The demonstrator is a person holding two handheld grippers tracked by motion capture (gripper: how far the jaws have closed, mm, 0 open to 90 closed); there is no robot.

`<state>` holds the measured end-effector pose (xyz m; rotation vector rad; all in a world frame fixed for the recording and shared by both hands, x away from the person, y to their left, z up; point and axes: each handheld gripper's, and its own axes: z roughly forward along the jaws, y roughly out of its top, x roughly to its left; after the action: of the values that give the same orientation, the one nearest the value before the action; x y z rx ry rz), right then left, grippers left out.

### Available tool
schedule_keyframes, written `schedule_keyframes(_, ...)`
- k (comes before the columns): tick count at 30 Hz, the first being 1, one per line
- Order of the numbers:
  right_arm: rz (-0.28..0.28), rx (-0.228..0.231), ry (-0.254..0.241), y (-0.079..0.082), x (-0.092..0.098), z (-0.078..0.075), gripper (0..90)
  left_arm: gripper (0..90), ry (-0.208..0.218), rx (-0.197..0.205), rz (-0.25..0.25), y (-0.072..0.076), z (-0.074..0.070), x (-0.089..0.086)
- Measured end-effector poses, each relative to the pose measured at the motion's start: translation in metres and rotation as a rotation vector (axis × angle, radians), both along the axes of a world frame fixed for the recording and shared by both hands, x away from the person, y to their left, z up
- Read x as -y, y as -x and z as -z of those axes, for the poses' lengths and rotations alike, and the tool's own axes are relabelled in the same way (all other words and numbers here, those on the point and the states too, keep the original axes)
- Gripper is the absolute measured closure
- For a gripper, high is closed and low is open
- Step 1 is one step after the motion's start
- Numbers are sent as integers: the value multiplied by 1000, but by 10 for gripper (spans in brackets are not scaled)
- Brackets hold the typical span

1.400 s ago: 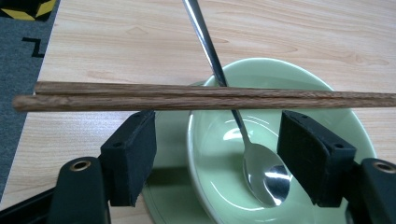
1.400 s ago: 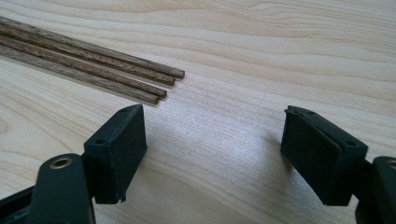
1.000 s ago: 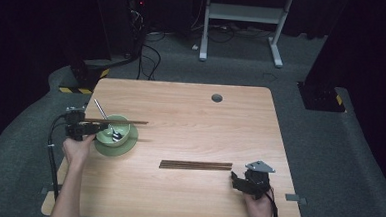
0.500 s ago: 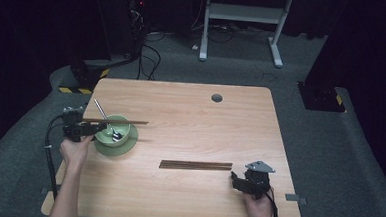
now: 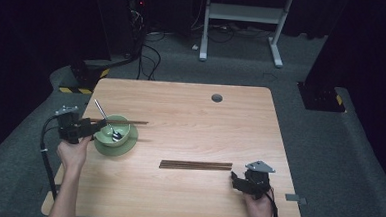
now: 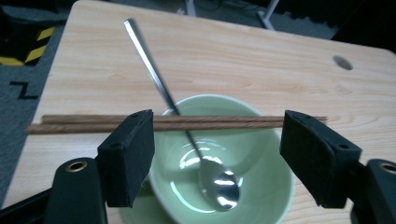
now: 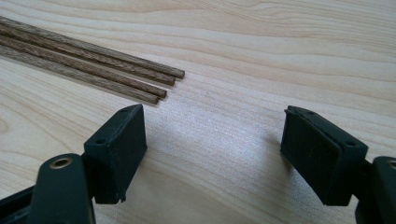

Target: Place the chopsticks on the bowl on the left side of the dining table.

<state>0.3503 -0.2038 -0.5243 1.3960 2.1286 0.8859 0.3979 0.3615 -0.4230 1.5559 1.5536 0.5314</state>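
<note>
From the high view, our left gripper (image 5: 100,125) hovers just left of the green bowl (image 5: 114,140), while our right gripper (image 5: 237,181) rests by the loose chopsticks (image 5: 196,165).

Left gripper view: jaws wide, empty; a chopstick pair (image 6: 177,123) lies across the rim, the spoon (image 6: 219,186) inside. We should back off level, sparing both.

Right gripper view: jaws wide, empty, chopstick tips (image 7: 159,86) just ahead; we should straddle them squarely.

Green bowl (image 6: 224,186) sat upright on matching green saucer (image 5: 129,144) at worktop's left side. Metal spoon (image 6: 217,184) lay in it, handle leaning out over far rim. Pair of brown wooden chopsticks (image 6: 177,123) rested level across bowl's rim, ends overhanging both sides.
</note>
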Motion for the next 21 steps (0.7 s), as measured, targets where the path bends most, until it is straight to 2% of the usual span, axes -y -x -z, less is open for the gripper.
schedule_keyframes(4,0,0,0,0,0,0,221,255,-6,21,28,2,-4,9)
schedule_keyframes(8,0,0,0,0,0,0,221,252,30,34,60,3,-7,18)
schedule_keyframes(21,0,0,0,0,0,0,221,257,16,51,103,2,-10,37)
